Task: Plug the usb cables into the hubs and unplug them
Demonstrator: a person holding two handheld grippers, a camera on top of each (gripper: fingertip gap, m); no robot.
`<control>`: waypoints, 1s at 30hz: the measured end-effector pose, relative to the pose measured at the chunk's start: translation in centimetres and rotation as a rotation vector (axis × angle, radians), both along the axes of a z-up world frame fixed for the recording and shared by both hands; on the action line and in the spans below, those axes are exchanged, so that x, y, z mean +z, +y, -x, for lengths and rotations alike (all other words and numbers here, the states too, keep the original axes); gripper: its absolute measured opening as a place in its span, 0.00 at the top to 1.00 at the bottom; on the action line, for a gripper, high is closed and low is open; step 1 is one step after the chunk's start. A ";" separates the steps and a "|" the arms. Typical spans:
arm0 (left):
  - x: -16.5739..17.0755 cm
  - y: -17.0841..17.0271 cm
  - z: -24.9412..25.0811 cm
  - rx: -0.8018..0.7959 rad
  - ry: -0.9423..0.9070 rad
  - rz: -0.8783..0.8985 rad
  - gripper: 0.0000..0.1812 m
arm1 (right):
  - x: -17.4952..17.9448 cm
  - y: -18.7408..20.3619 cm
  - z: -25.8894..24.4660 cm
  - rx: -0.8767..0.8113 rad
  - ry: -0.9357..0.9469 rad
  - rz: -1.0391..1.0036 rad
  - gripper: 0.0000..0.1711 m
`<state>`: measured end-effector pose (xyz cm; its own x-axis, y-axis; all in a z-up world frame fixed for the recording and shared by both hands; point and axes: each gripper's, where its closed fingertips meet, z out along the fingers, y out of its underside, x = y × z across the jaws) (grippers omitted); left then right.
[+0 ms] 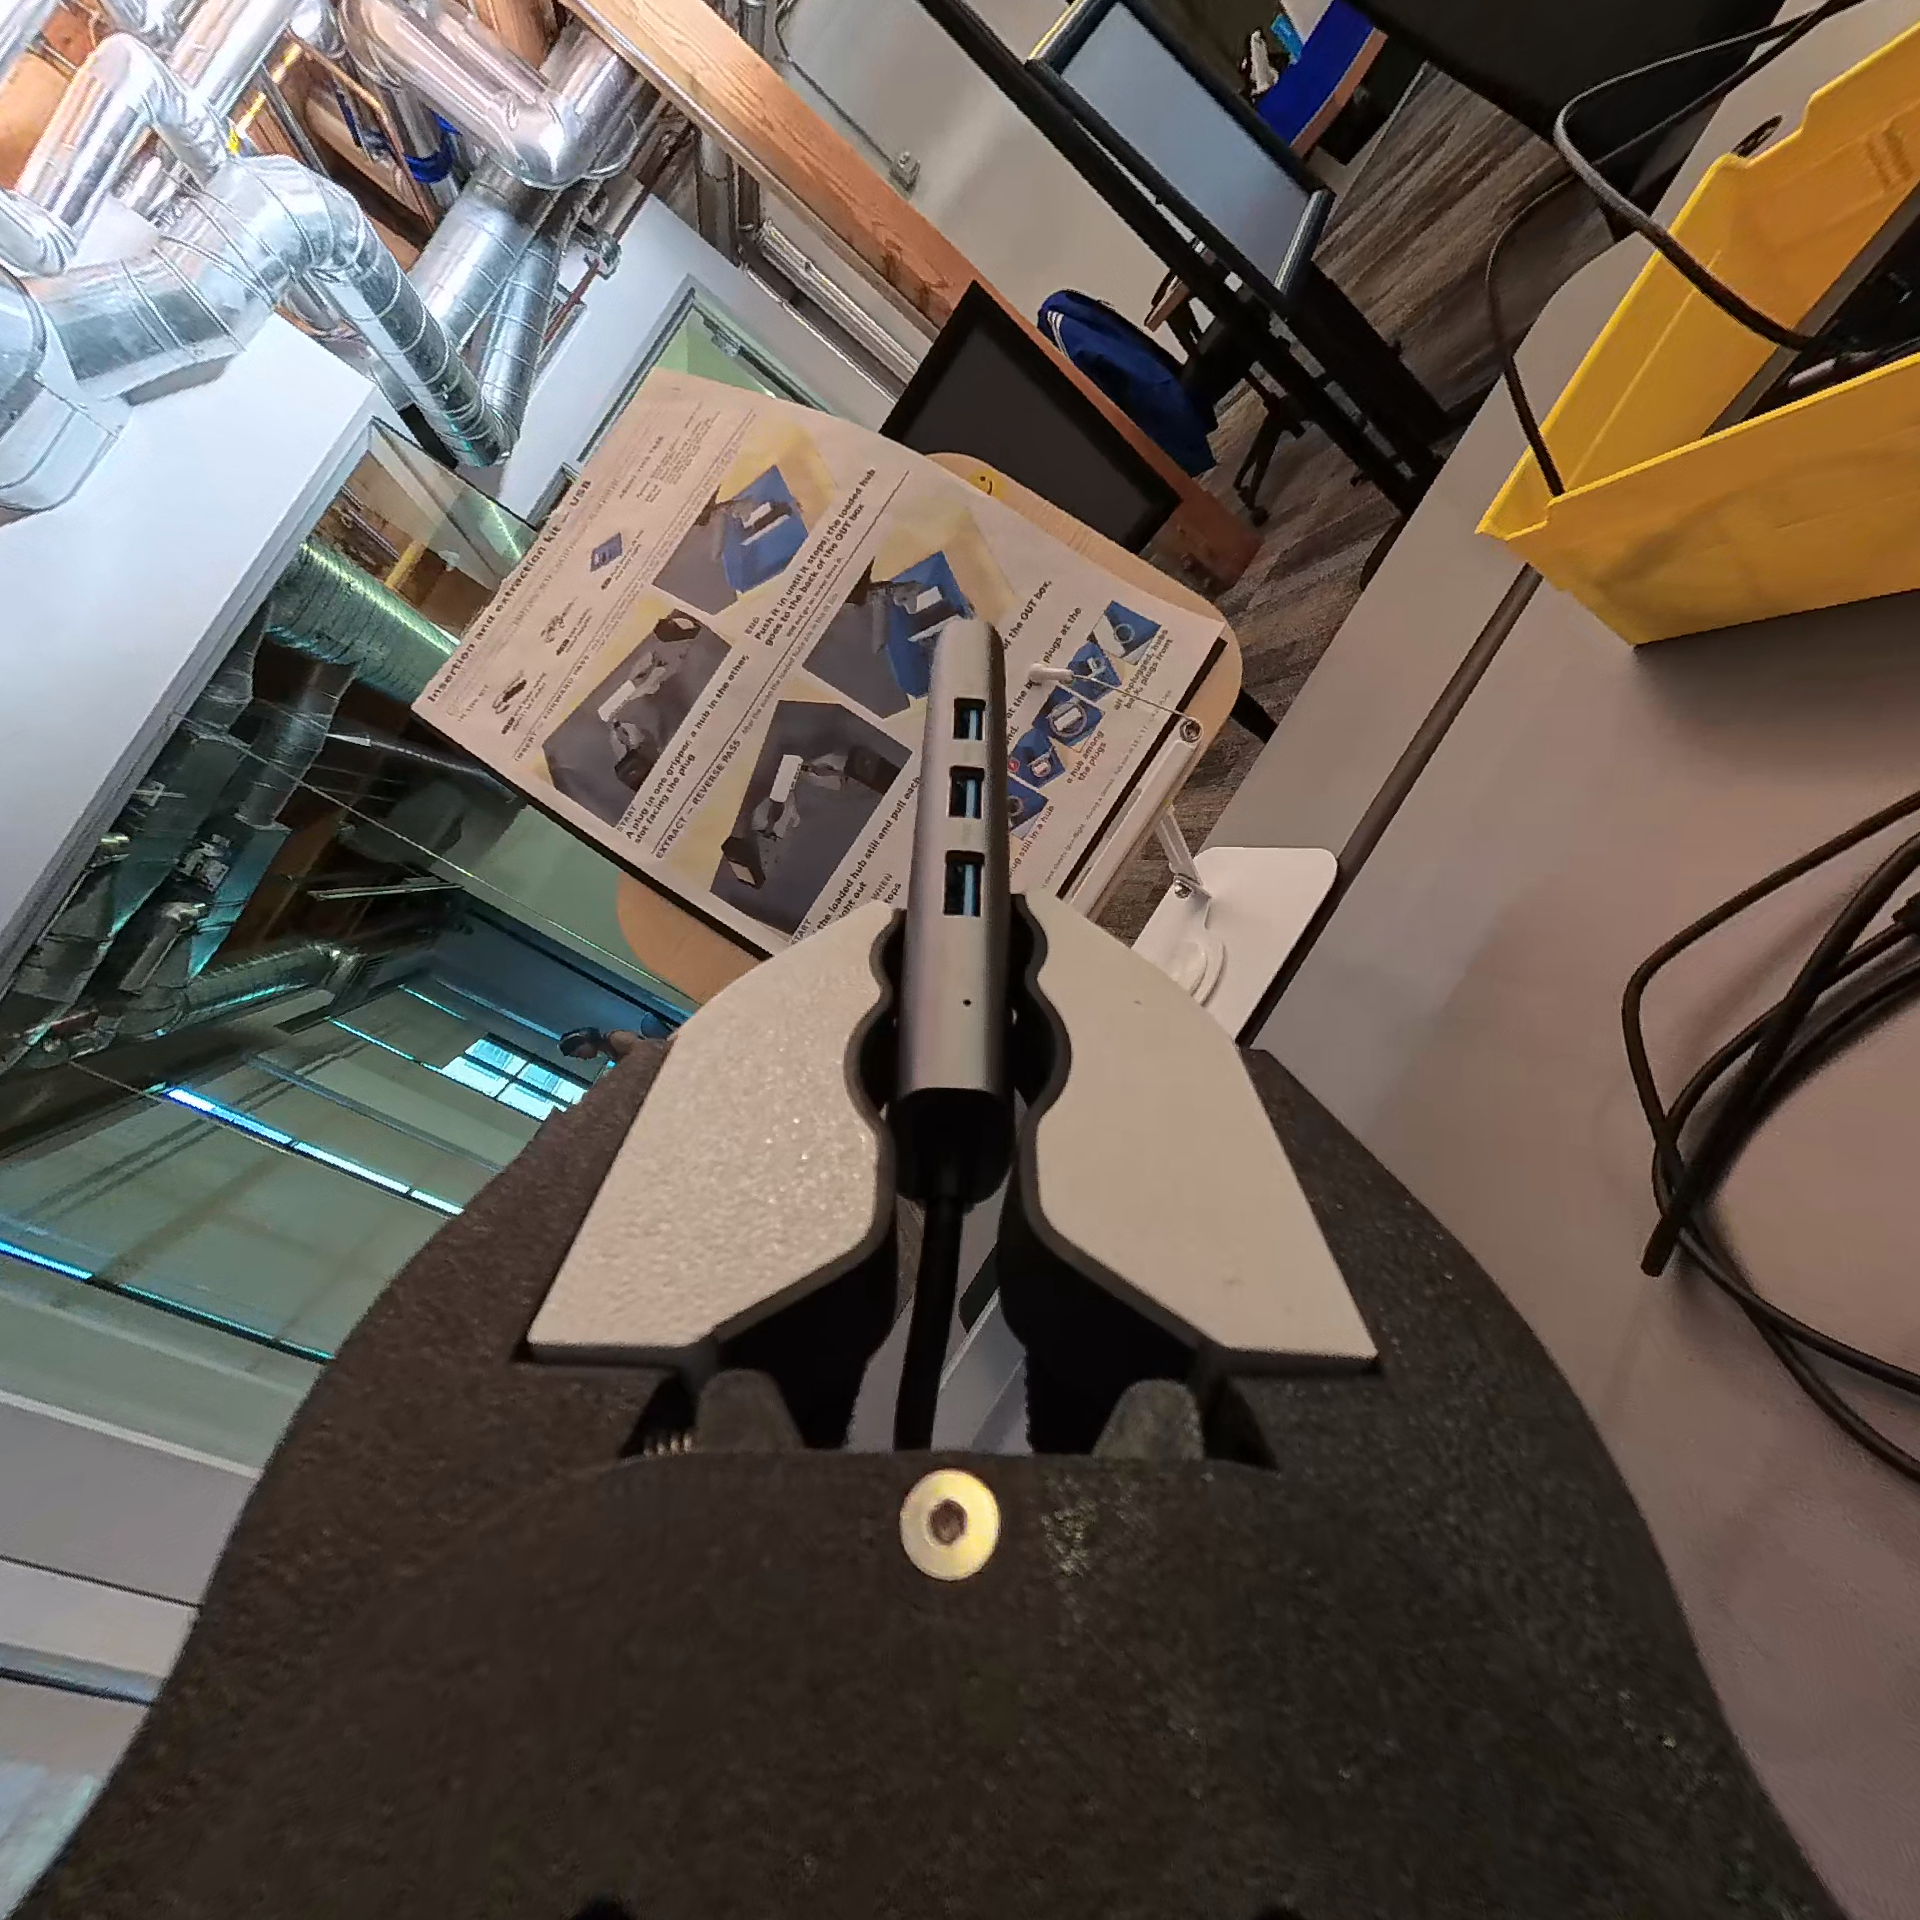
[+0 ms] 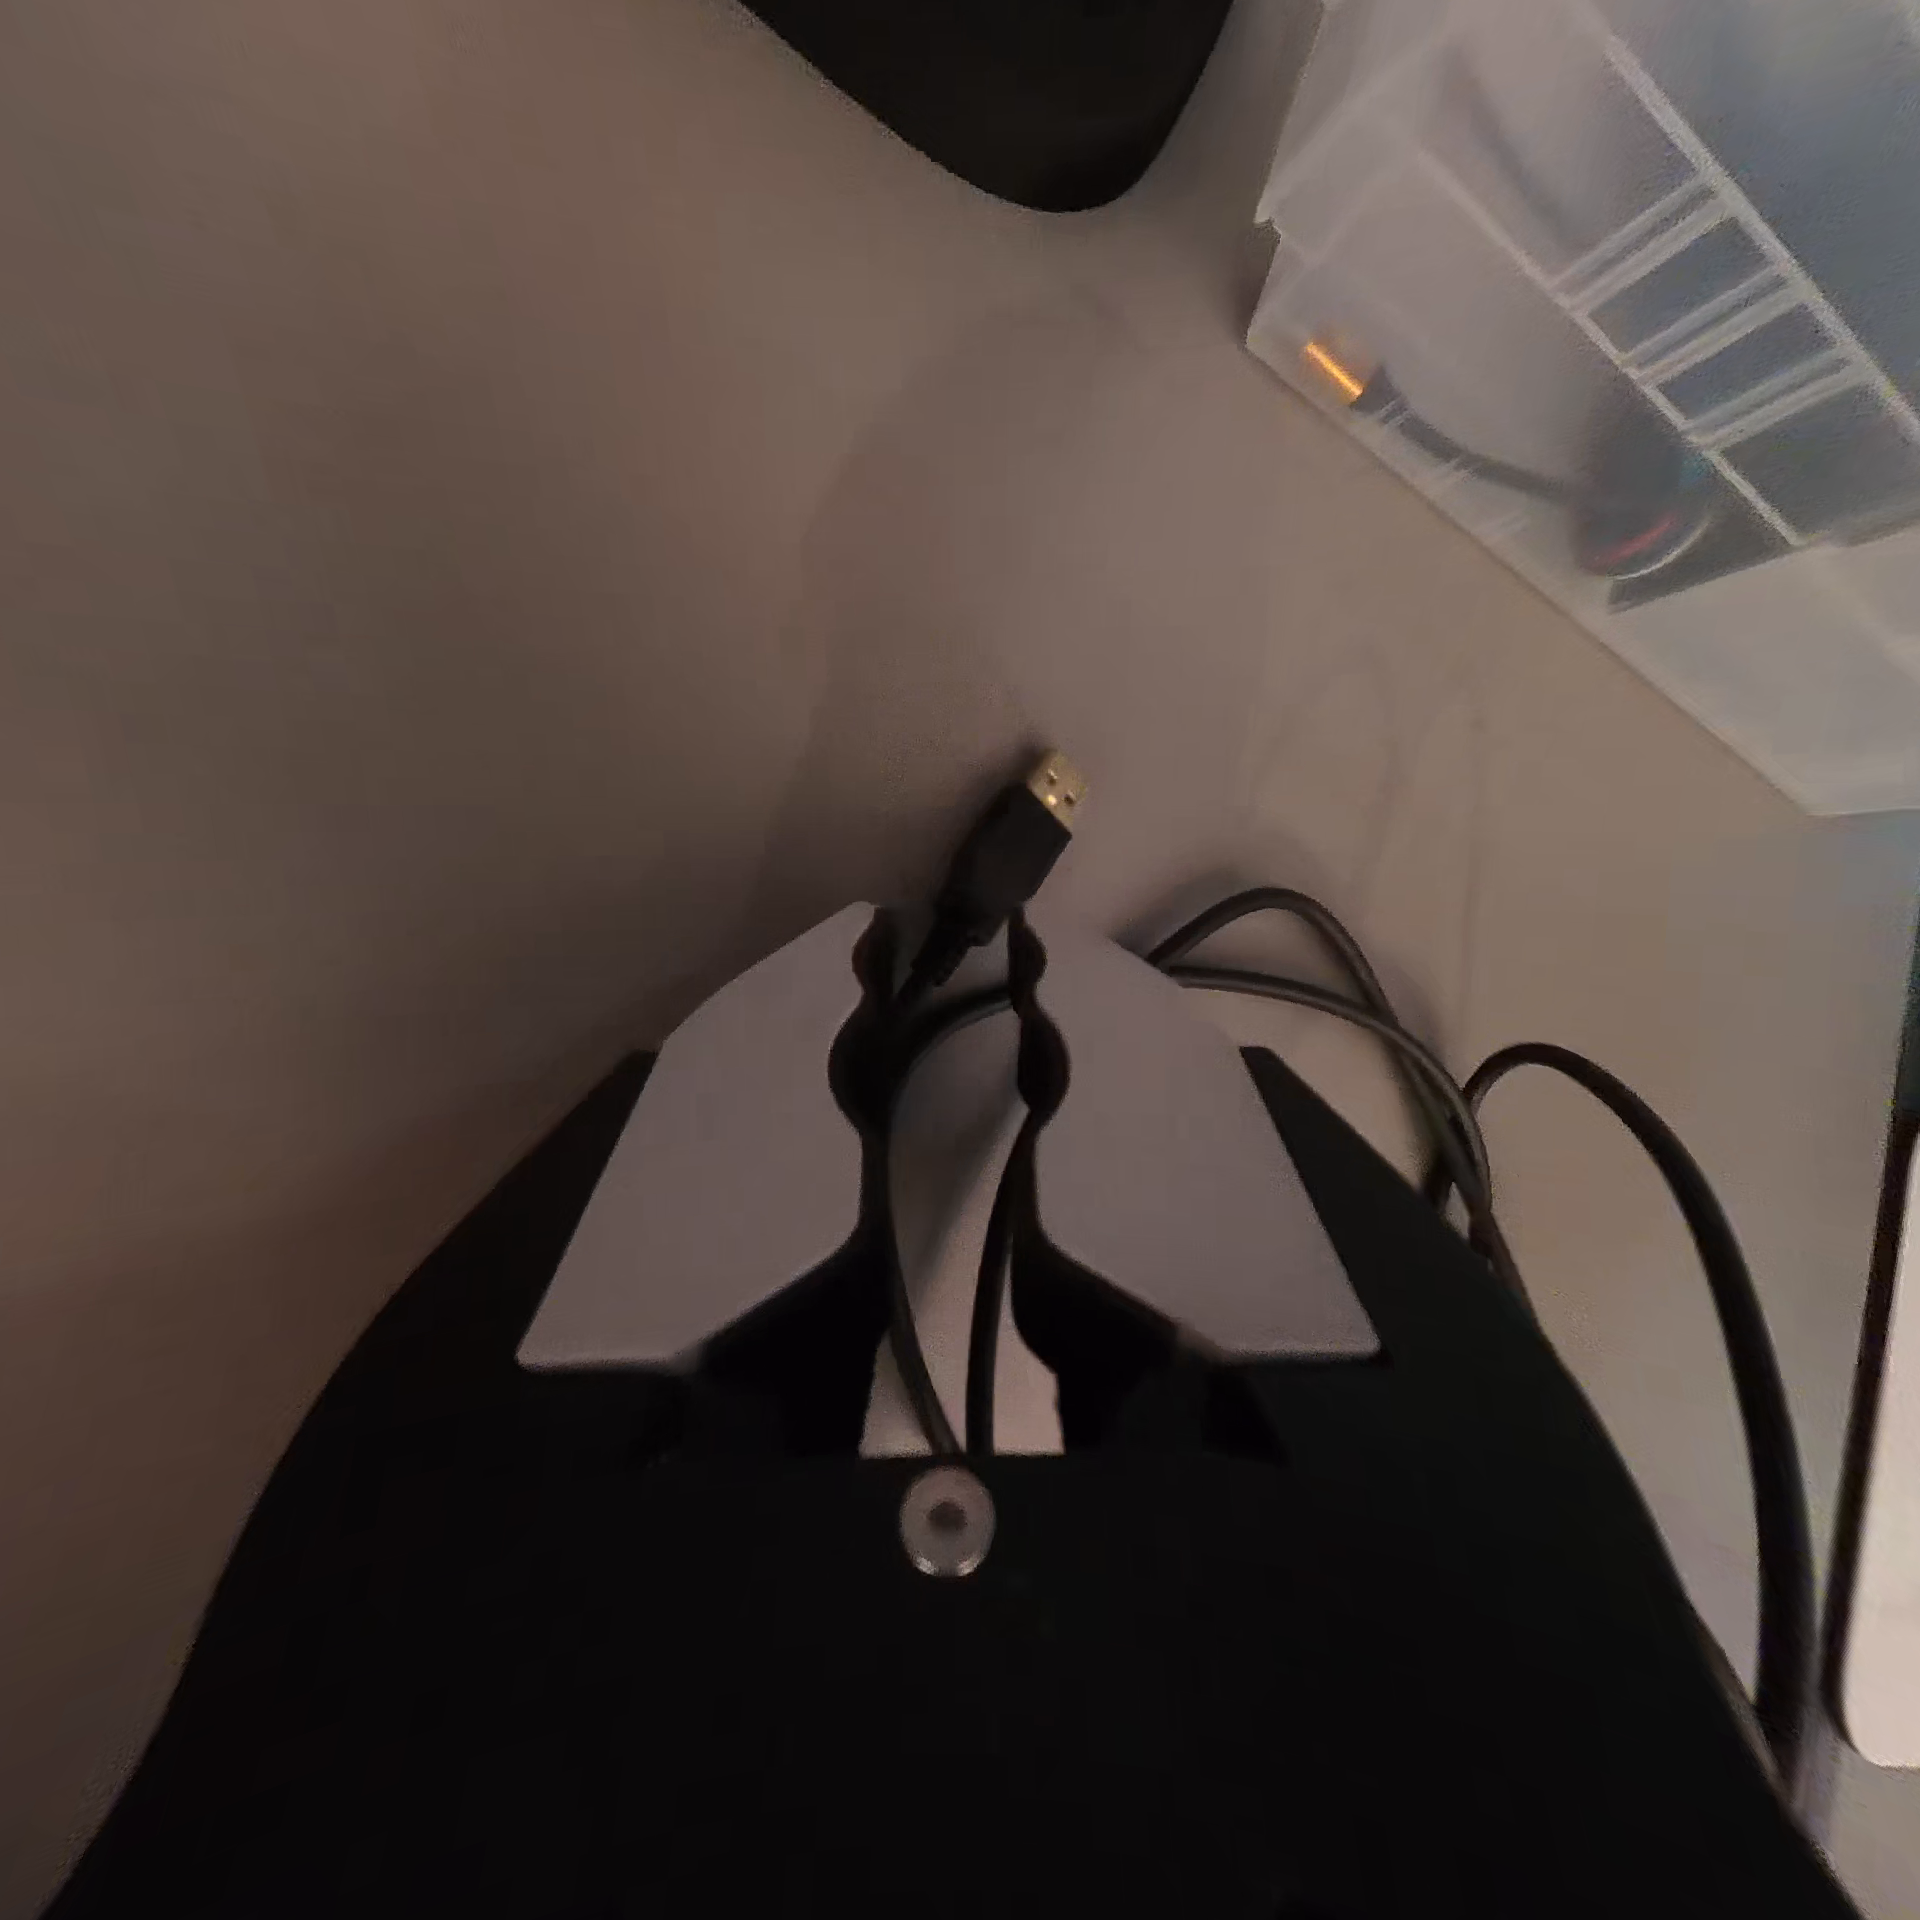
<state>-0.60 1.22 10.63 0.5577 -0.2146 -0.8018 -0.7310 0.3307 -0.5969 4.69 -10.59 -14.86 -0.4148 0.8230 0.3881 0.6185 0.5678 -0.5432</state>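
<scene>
My left gripper (image 1: 961, 925) is shut on a slim grey USB hub (image 1: 961, 831) and holds it in the air. The hub points away from me with three blue ports facing up, and its black lead runs back between the fingers. In the right wrist view, my right gripper (image 2: 956, 940) is closed around the rear of a black USB cable's plug (image 2: 1013, 847) just above the grey table. The metal plug end sticks out ahead of the fingertips, tilted to the right. The rest of the cable (image 2: 1382, 1049) loops behind and to the right of the fingers.
A yellow bin (image 1: 1714, 416) and loose black cables (image 1: 1766, 1091) lie on the grey table to the left gripper's right. A picture sheet on a white stand (image 1: 831, 644) is ahead. A clear compartment box (image 2: 1621, 395) and a dark object (image 2: 1039, 94) lie beyond the right gripper. Left tips to right tips: about 30 cm.
</scene>
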 end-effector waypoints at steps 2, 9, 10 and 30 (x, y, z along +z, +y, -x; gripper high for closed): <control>0.0 0.0 0.0 0.000 0.000 -0.001 0.91 | 0.1 0.0 0.4 -0.025 0.003 -0.028 0.85; 0.4 -0.2 0.2 0.001 -0.008 -0.007 0.91 | -0.6 0.6 1.1 -0.159 -0.047 -0.081 0.85; 0.4 -0.2 0.2 0.000 -0.010 -0.007 0.90 | -0.8 0.8 1.1 -0.183 -0.052 -0.084 0.90; 0.2 -0.2 -0.2 -0.008 0.004 0.004 0.90 | -0.6 1.7 2.0 -0.365 -0.030 0.062 0.92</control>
